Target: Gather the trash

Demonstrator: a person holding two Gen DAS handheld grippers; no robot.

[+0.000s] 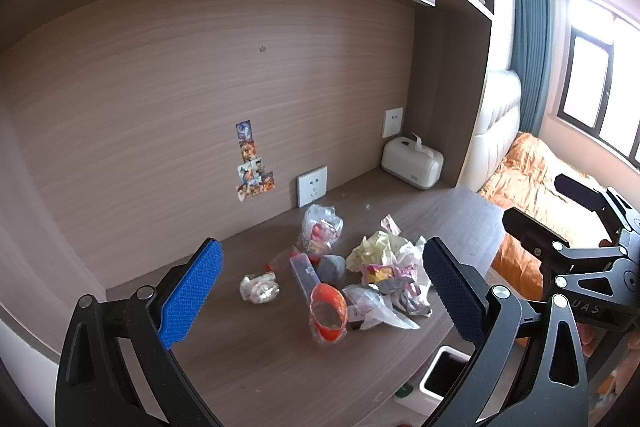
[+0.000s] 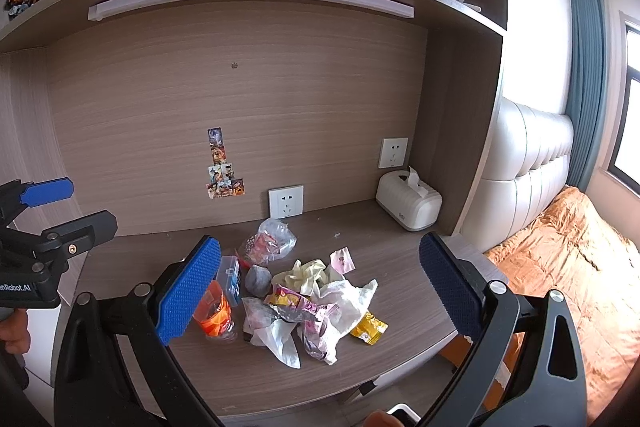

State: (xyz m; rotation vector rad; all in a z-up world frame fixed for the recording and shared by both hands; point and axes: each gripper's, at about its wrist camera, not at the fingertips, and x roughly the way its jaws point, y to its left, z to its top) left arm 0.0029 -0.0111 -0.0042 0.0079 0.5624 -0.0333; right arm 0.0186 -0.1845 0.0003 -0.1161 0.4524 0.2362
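Fingers (image 1: pixel 192 291) of the left gripper (image 1: pixel 320 291) stand wide apart and hold nothing, and those of the right gripper (image 2: pixel 320 291) are spread just as wide and empty, both hovering above the desk (image 1: pixel 260 367). Between them lies the trash (image 2: pixel 316 311), a loose heap near the desk's front edge, toward its right end: an orange cup (image 1: pixel 328 311) on its side at the front, a clear box (image 1: pixel 302 271) and a grey wad (image 1: pixel 332 267) just behind it, crumpled white bags (image 2: pixel 344 301), pale gloves (image 2: pixel 306 273) and a yellow packet (image 2: pixel 368 329) on the right, a clear snack bag (image 1: pixel 320 229) toward the back edge, and a small crumpled ball (image 1: pixel 260 287) apart on the left. A white bin (image 1: pixel 442 373) sits below the front edge. The step looks like a first pick, so it seems best to start with a lone outlying piece, such as the ball for the left or the packet for the right, closing low on its bulk. Thin film may slip or drag neighbours, so lifting slowly would help. The tissue box (image 2: pixel 408 205) in the back right corner is probably best left alone.
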